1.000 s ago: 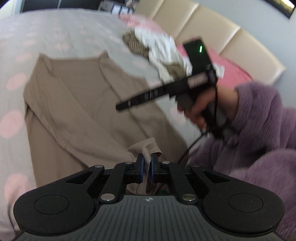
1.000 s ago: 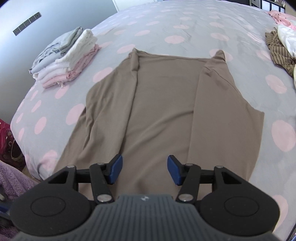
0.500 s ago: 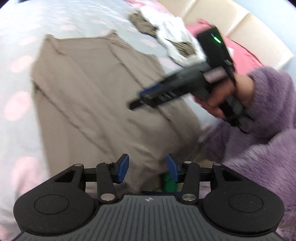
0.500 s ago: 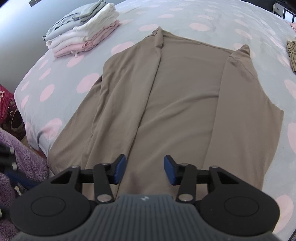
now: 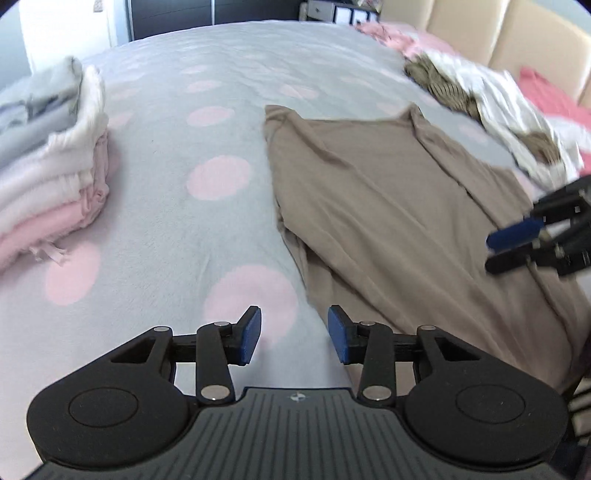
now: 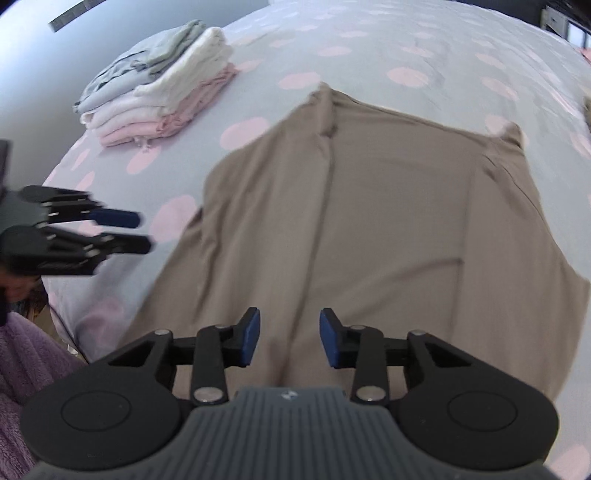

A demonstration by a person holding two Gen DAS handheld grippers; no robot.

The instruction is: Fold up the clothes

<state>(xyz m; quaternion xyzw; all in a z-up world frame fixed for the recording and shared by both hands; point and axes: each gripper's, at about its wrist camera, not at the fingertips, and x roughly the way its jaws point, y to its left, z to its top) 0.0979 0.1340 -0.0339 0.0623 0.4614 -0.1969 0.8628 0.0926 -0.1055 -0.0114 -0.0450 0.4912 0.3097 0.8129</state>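
A tan garment (image 5: 388, 206) (image 6: 369, 221) lies flat on the dotted bedspread with both side edges folded inward. My left gripper (image 5: 294, 336) hovers over the bedspread just left of the garment's near left edge; its jaws are closing with nothing between them. It shows at the left of the right wrist view as the left gripper (image 6: 142, 230). My right gripper (image 6: 289, 341) hangs above the garment's near middle, jaws closing on nothing. It shows at the right edge of the left wrist view as the right gripper (image 5: 511, 245).
A stack of folded clothes (image 5: 48, 173) (image 6: 159, 88) sits on the bed's left. A heap of unfolded clothes (image 5: 491, 110) lies near the padded headboard (image 5: 498, 33). A purple fleece sleeve (image 6: 26, 369) is at the lower left, by the bed's edge.
My left gripper let go of the garment's corner, opened, and swung left to the garment's left edge. My right gripper narrowed and shifted right over the garment.
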